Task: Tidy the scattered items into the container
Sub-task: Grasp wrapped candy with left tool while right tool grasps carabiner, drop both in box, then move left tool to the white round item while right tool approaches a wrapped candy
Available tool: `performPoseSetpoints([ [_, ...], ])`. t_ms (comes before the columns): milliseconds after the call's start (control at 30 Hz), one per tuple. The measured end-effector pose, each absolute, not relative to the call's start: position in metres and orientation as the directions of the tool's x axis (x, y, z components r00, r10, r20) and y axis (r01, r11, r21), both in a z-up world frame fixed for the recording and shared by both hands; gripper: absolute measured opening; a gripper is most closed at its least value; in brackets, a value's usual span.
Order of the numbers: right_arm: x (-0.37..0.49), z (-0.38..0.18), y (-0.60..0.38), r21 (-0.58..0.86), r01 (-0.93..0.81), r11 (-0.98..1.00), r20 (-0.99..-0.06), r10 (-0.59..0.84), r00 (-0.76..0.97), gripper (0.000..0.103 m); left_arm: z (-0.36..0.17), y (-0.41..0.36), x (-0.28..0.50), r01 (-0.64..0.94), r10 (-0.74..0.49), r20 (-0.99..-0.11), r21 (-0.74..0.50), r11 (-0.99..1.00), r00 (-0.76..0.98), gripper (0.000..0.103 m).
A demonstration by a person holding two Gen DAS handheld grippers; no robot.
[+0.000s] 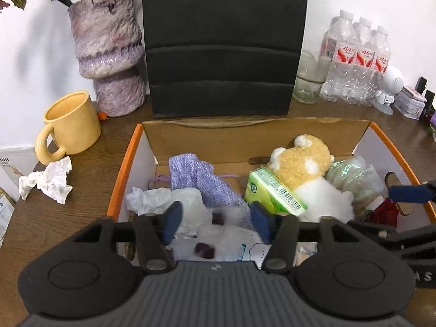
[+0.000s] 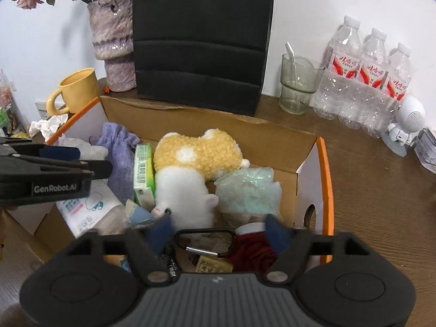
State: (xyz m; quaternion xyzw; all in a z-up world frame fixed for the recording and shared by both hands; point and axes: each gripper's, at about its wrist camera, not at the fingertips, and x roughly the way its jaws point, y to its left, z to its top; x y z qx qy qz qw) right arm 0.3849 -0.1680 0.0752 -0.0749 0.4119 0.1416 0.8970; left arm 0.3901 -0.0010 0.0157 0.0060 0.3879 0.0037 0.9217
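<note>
The orange-rimmed cardboard box (image 1: 128, 160) sits on the brown wooden counter (image 1: 109, 136), holding a yellow-and-white plush toy (image 2: 196, 160), a green carton (image 1: 272, 190) and a lilac knitted pouch (image 1: 196, 177). Both the left hand-held gripper (image 1: 215, 219) and the right hand-held gripper (image 2: 218, 234) hover over it, jaws apart and empty. A crumpled white paper (image 1: 49, 182) lies outside beside the yellow ceramic mug (image 1: 70, 122).

Left tongs (image 1: 215, 222), black body with blue-padded fingers: I see them spread apart, nothing between the pads, pointed forward and tilted downward. One blue pad (image 1: 172, 219) sits left of centre, its partner right of centre.

Right tongs (image 2: 218, 233), same black build with blue pads: I read these as parted too, gripping nothing, angled forward and down. In the right wrist view, the left tongs enter side-on from the left edge, level, just beside the right pair.
</note>
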Motion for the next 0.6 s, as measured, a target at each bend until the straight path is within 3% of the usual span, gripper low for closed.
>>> performPoseSetpoints([
  [67,0.378,0.082,-0.169,-0.025,-0.323,0.946,-0.744,0.198,0.639,0.083,0.02,-0.001,0.384,-0.008,0.016,-0.699,0.015,1.0,0.715,0.091],
  [167,0.363,0.094,-0.173,-0.009,-0.326,0.945,-0.712,0.223,0.665,0.088,0.029,0.0,0.369,-0.006,0.012,-0.658,0.01,1.0,0.753,0.102],
  [467,0.268,0.122,-0.193,0.02,-0.381,0.924,-0.558,0.327,0.763,0.091,0.048,0.019,0.276,-0.02,-0.003,-0.505,-0.042,0.999,0.863,0.103],
  [600,0.227,0.103,-0.192,-0.002,-0.406,0.914,-0.546,0.339,0.766,0.091,0.036,0.03,0.228,-0.052,0.027,-0.465,-0.041,0.998,0.885,0.103],
])
